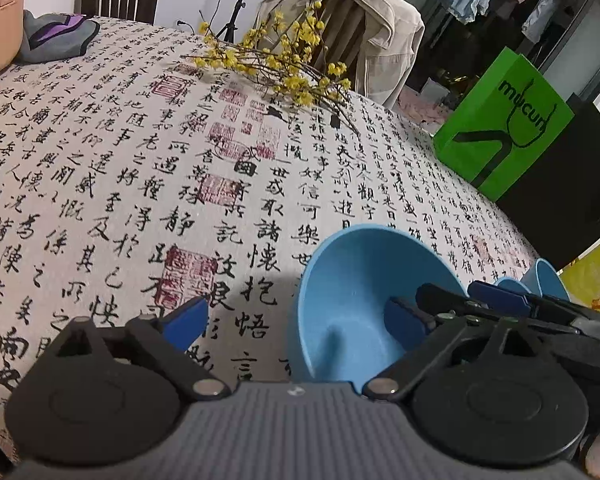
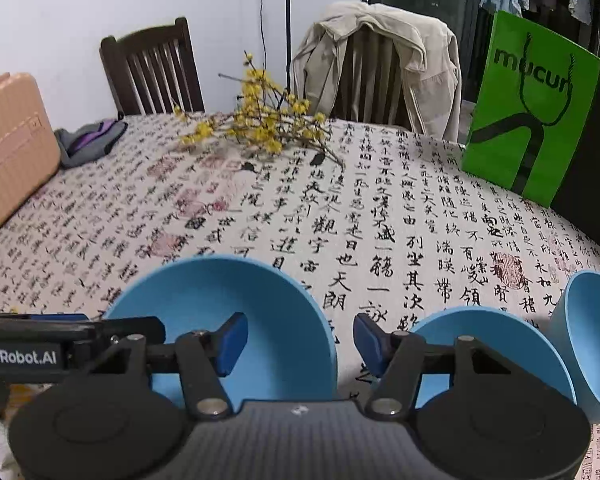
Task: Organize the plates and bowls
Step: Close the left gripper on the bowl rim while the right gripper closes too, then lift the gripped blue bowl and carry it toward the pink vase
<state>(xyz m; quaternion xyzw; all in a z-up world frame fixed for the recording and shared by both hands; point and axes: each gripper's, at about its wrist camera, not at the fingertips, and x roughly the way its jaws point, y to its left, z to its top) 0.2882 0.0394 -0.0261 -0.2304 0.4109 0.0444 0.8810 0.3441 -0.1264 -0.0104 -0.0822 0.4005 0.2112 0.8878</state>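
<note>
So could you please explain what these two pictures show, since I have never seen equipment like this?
A person holds a two-finger tool in each hand, with a fisheye camera looking along its fingers. The left picture shows the left hand-held gripper, one blue pad inside a light blue bowl. The right picture shows the right hand-held gripper, its fingers astride the wall of that bowl. Neither grips yet. On the calligraphy tablecloth also stand a second bowl, a blue cup, yellow flowering twigs and a green bag.
</note>
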